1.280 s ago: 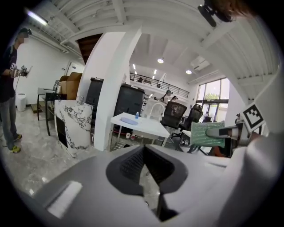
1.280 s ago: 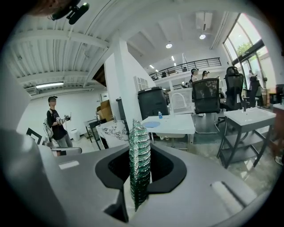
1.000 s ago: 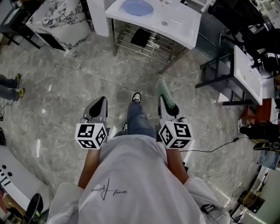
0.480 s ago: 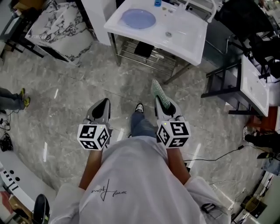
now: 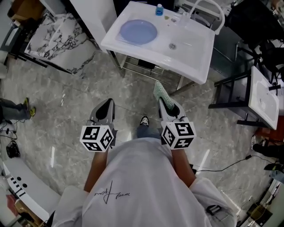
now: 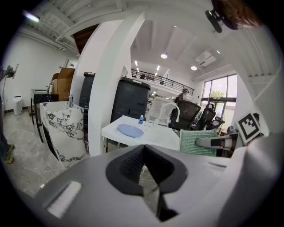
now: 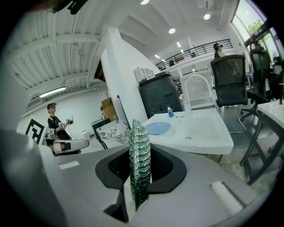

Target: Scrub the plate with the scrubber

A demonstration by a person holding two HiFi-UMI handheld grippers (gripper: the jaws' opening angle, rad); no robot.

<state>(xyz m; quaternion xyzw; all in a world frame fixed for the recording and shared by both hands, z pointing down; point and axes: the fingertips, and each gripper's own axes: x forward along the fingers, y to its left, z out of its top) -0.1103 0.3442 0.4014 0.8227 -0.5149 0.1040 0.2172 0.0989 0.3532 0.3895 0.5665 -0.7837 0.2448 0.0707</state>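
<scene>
view from above a person standing on a grey marble floor [image 5: 66,111], holding a tool in each hand, both pointed ahead toward a white sink [image 5: 195,62] on a metal frame.

the left tool [image 5: 106,103] has its jaws pressed together with nothing between them; its own view shows the dark pads meeting in a thin line.

the right tool [image 5: 164,101] pinches a green scrubber [image 5: 159,90]. the scrubber stands on edge between the pads and sticks out past the tips toward the sink, well apart from it.

a round pale blue plate [image 5: 139,31] lies flat in the left part of the sink, with the small drain [image 5: 172,46] to its right. a small blue bottle [image 5: 159,9] stands on the sink's back edge, just behind the plate. a wire shelf [image 5: 148,66] sits under the sink, with a dark thing lying on it that is too small to make out.

neither tool touches the plate or the sink.
</scene>
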